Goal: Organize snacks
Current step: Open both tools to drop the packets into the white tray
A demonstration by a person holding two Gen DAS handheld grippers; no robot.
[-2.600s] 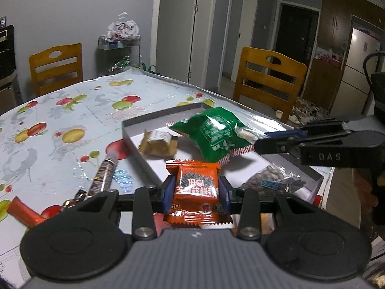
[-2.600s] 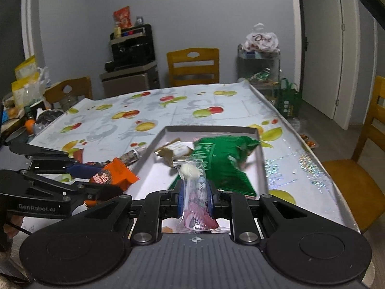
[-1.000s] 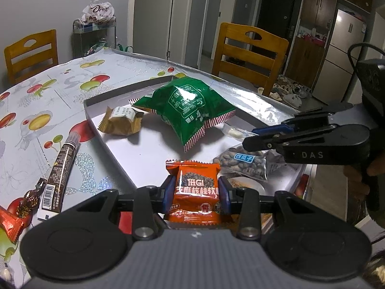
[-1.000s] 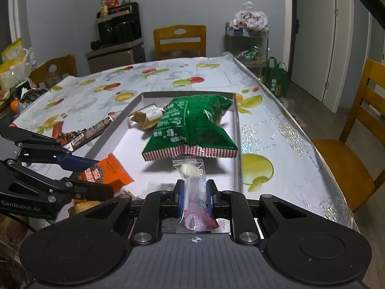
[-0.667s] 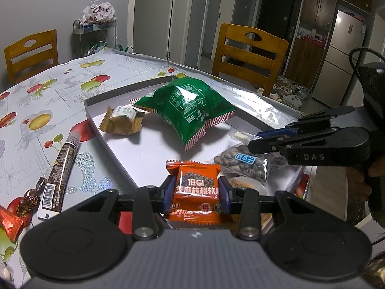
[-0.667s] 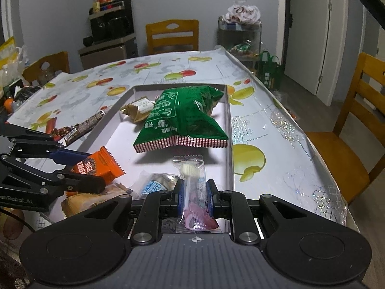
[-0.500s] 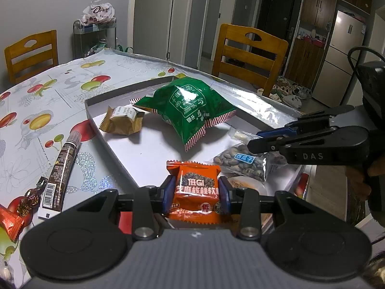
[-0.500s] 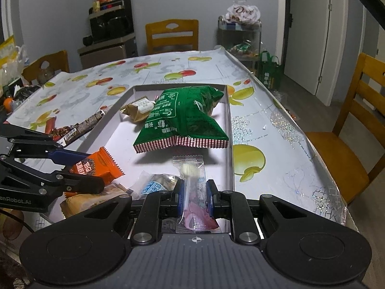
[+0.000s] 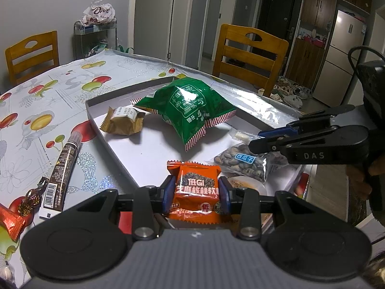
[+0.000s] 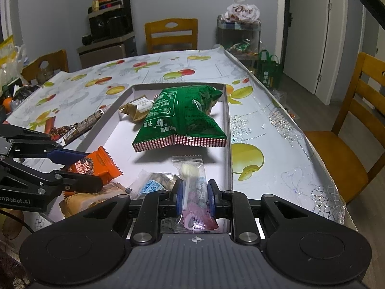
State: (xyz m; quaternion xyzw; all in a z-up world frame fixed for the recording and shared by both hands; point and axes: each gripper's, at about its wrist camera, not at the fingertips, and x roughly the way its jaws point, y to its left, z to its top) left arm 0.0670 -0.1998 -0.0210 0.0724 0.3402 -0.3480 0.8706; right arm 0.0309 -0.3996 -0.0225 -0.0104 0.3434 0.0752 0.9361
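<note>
My left gripper (image 9: 195, 192) is shut on an orange snack packet (image 9: 197, 180), held just above the near end of the grey tray (image 9: 96, 118). My right gripper (image 10: 195, 192) holds a clear packet (image 10: 190, 171) with a white and a pink sweet over the tray's near right corner. Its jaws are opening, and the packet still sits between the pads. Inside the tray lie a green bag (image 10: 180, 118), a brown packet (image 9: 122, 120) and a bag of seeds (image 9: 243, 161). In the right wrist view the left gripper (image 10: 93, 168) comes in from the left with the orange packet (image 10: 101, 163).
A dark snack stick (image 9: 62, 171), wrapped candies (image 9: 31, 197) and a red wrapper (image 9: 9, 219) lie on the fruit-print tablecloth left of the tray. A pale bread packet (image 10: 84, 200) sits at the tray's near left. Wooden chairs (image 9: 250, 53) stand around the table. The table edge (image 10: 312, 149) runs close on the right.
Since the oldest frames both grippers have drawn back to the tray's near end with their packets. In the last second they held still, and the right jaws parted slightly.
</note>
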